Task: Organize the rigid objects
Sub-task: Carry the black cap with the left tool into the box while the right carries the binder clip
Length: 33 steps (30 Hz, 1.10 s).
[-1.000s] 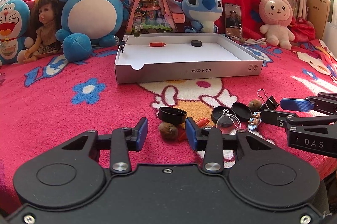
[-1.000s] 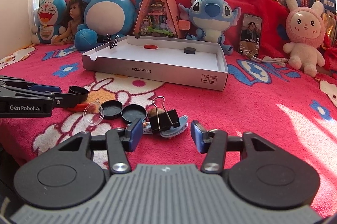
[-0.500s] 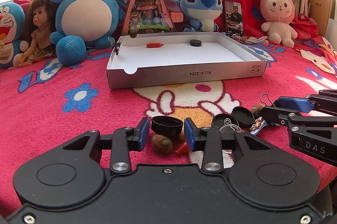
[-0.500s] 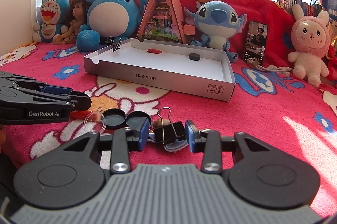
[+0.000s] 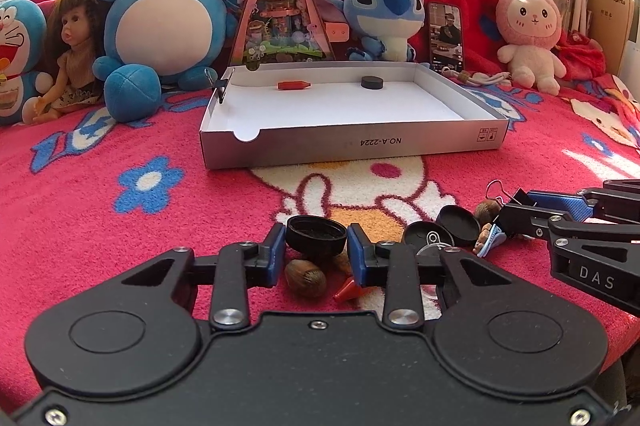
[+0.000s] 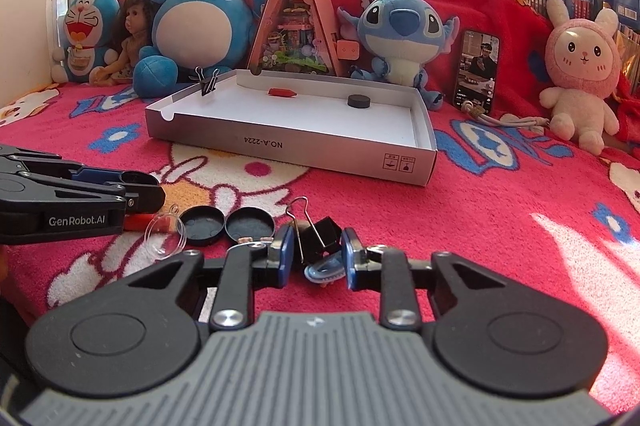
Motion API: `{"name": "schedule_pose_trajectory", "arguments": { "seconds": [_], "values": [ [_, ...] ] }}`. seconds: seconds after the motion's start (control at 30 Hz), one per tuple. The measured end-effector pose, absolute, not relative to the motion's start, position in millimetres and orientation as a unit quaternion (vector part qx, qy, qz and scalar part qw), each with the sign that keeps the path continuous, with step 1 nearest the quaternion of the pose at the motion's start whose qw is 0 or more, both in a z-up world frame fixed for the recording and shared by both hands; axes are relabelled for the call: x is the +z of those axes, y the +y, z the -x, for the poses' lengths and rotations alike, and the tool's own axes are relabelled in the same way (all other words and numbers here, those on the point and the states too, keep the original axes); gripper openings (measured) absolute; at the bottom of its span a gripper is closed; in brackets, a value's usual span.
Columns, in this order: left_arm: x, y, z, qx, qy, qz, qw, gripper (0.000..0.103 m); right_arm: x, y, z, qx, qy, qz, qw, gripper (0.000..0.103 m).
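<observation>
Left wrist view: left gripper (image 5: 316,250) low over pink blanket (image 5: 100,234), jaws closing, blue pads touching both sides of black cap (image 5: 316,234). Brown nut (image 5: 305,273) and orange cone piece (image 5: 348,290) lie on blanket just below cap.

Right wrist view: right gripper (image 6: 314,254) pressed together, pinching black binder clip (image 6: 318,236); blue figurine (image 6: 324,270) just beneath. White box (image 6: 288,141) well beyond, holding red piece (image 6: 282,92) and black disc (image 6: 358,101).
</observation>
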State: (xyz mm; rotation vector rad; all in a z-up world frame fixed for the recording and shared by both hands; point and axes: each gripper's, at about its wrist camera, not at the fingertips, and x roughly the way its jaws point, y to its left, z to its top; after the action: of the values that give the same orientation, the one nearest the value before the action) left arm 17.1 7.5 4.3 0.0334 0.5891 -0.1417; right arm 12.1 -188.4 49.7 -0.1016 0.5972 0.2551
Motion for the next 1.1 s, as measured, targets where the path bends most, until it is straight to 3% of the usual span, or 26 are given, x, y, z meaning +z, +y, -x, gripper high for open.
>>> {"name": "schedule_pose_trajectory", "arguments": {
  "seconds": [1.1],
  "values": [
    [26.7,11.8,-38.3,-0.068,0.273,0.019,0.959,0.031,73.3,-212.6,-35.8,0.095,0.270,-0.028,0.958,0.027]
  ]
}}
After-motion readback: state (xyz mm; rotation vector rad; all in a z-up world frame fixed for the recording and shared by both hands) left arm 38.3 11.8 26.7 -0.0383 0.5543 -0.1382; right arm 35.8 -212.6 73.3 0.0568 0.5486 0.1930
